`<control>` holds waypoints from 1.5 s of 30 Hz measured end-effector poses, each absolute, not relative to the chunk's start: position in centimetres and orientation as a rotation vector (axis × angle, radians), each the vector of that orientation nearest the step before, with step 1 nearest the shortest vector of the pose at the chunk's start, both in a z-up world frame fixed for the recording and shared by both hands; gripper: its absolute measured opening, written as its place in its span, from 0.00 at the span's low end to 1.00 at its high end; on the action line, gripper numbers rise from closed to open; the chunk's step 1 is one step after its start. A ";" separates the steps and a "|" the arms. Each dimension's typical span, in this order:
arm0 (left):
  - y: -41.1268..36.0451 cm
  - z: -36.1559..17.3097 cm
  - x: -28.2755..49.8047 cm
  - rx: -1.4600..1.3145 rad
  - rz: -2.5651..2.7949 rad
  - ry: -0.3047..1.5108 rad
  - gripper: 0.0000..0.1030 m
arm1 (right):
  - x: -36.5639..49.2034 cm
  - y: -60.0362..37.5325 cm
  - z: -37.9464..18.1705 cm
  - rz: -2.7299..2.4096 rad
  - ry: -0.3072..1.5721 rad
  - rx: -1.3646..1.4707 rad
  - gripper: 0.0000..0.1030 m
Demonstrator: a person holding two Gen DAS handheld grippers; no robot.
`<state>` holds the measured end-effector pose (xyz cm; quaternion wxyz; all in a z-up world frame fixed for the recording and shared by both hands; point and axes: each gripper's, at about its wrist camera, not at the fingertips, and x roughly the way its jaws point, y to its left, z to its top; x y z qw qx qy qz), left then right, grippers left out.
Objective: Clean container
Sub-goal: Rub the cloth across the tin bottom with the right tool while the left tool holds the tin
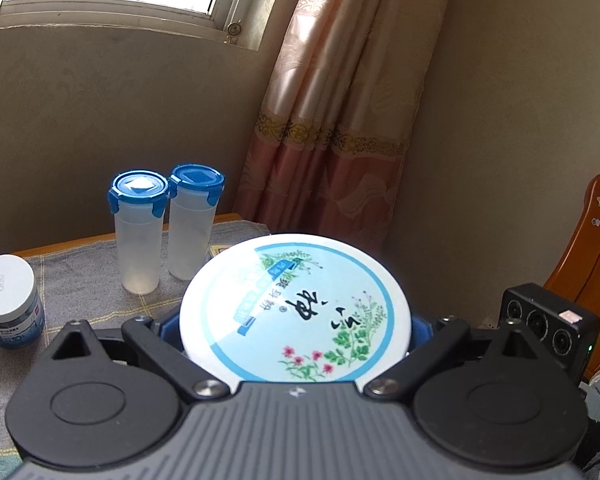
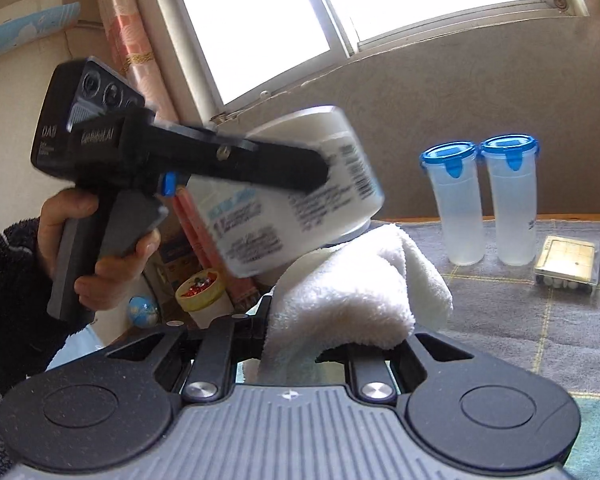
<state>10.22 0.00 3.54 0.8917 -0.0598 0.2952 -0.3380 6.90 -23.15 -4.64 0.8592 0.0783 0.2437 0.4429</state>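
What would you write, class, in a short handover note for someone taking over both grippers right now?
Left gripper: clamped across the wide white container, held tilted above the table.
Right gripper: shut on the white cloth, which meets the container's underside.
Standing by on the table: two clear tumblers with blue lids and a small white-lidded jar.
Done: container lifted, cloth brought to it.
Left: how much is wiped cannot be told; finish wiping, then set it down.
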 end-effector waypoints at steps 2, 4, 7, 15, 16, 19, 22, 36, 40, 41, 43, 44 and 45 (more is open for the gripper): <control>-0.3 3.9 10.2 -0.127 -0.713 0.600 0.94 | 6.5 -22.6 -4.7 0.957 0.518 0.158 0.19; -0.6 4.1 10.2 -0.131 -0.726 0.590 0.94 | 6.1 -22.0 -4.6 0.982 0.521 0.145 0.18; -1.0 4.1 10.0 -0.128 -0.744 0.595 0.94 | 5.9 -21.3 -4.5 1.011 0.524 0.133 0.18; -1.2 2.7 9.7 -0.121 -0.746 0.652 0.94 | 6.5 -22.6 -4.4 0.964 0.519 0.147 0.19; -1.1 2.5 9.7 -0.122 -0.743 0.657 0.94 | 6.4 -22.9 -4.4 0.955 0.519 0.150 0.19; -0.8 2.2 9.7 -0.123 -0.735 0.668 0.94 | 6.1 -23.4 -4.2 0.929 0.516 0.142 0.19; -0.6 1.9 9.8 -0.121 -0.724 0.677 0.94 | 6.2 -23.6 -4.2 0.901 0.520 0.131 0.19; -0.5 1.7 9.9 -0.115 -0.724 0.678 0.94 | 7.1 -24.2 -4.8 0.842 0.570 0.111 0.19; -0.6 1.8 9.9 -0.111 -0.729 0.674 0.94 | 7.4 -23.9 -5.1 0.821 0.573 0.104 0.19; -0.6 1.8 9.9 -0.112 -0.729 0.674 0.94 | 7.4 -23.8 -5.2 0.816 0.572 0.101 0.19; -0.8 1.8 10.0 -0.111 -0.733 0.671 0.94 | 7.3 -23.6 -5.2 0.817 0.570 0.095 0.19; -0.9 1.9 10.0 -0.109 -0.734 0.669 0.94 | 7.2 -23.4 -5.2 0.820 0.567 0.092 0.18; -0.9 1.9 10.1 -0.106 -0.735 0.667 0.94 | 7.1 -23.3 -5.2 0.825 0.566 0.090 0.18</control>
